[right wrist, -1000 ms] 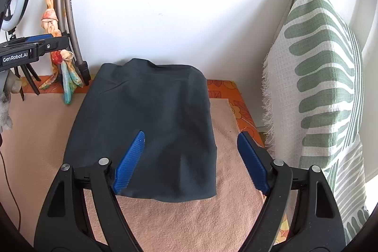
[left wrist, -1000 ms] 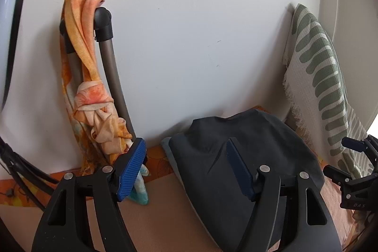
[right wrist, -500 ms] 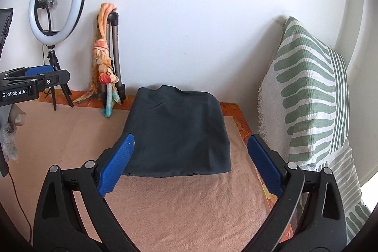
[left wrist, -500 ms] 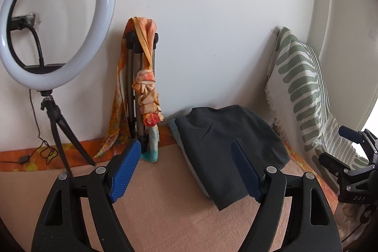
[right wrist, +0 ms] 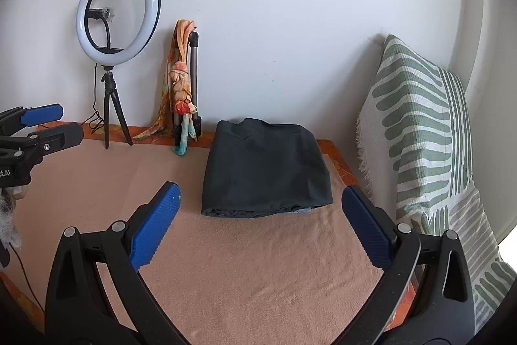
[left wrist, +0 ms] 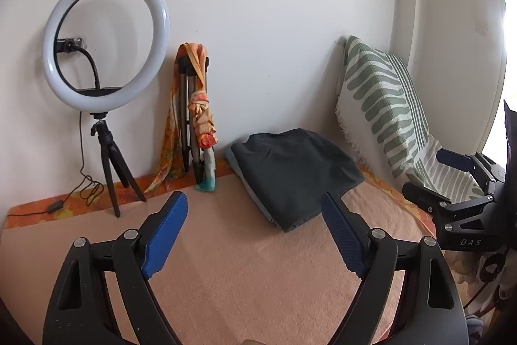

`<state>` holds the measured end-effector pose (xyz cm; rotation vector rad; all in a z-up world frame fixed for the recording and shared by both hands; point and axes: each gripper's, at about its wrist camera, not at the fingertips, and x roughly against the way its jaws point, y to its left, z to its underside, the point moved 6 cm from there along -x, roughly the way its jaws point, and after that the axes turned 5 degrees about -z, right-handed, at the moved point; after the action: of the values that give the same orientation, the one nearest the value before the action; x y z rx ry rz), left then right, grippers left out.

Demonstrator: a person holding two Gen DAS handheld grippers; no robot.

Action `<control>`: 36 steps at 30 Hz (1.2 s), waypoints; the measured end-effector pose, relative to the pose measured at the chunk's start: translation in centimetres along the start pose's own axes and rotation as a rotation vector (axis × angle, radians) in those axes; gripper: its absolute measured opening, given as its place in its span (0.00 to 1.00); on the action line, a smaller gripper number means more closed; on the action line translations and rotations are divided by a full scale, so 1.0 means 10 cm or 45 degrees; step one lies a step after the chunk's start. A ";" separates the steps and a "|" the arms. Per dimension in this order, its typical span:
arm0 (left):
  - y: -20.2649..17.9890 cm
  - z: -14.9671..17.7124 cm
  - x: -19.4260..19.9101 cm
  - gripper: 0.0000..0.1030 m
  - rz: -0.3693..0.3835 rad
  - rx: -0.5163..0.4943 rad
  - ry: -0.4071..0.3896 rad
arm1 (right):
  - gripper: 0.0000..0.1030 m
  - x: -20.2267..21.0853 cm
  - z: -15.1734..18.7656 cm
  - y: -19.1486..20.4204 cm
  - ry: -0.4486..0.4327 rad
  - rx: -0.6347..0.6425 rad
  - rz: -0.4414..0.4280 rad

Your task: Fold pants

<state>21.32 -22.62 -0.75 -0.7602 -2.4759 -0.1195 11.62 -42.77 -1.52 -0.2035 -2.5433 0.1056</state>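
Folded into a compact dark bundle, pants rest on the peach blanket by the wall, beside the striped pillow, seemingly set aside as finished. Both empty, left tool and right tool gape wide, jaws just opened further. Compared with a second ago, farther from the bundle, ring light now visible.

Things along the white wall
A ring light on its tripod, a scarf-draped stand, a green-striped pillow.
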 end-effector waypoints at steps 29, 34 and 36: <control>-0.01 0.86 0.17 0.86 -0.052 -0.076 0.038 | 1.00 -0.06 0.72 0.14 -0.009 -0.154 0.008; 0.01 0.90 0.15 0.86 -0.050 -0.076 0.032 | 1.00 -0.13 0.77 0.07 -0.011 -0.176 0.019; 0.01 0.92 0.13 0.86 -0.045 -0.081 0.037 | 1.00 -0.15 0.80 0.05 -0.009 -0.170 0.036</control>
<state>16.10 -19.67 -7.90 -0.7364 -2.4683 -0.2217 8.44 -42.81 -8.99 -0.2913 -2.5568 -0.0534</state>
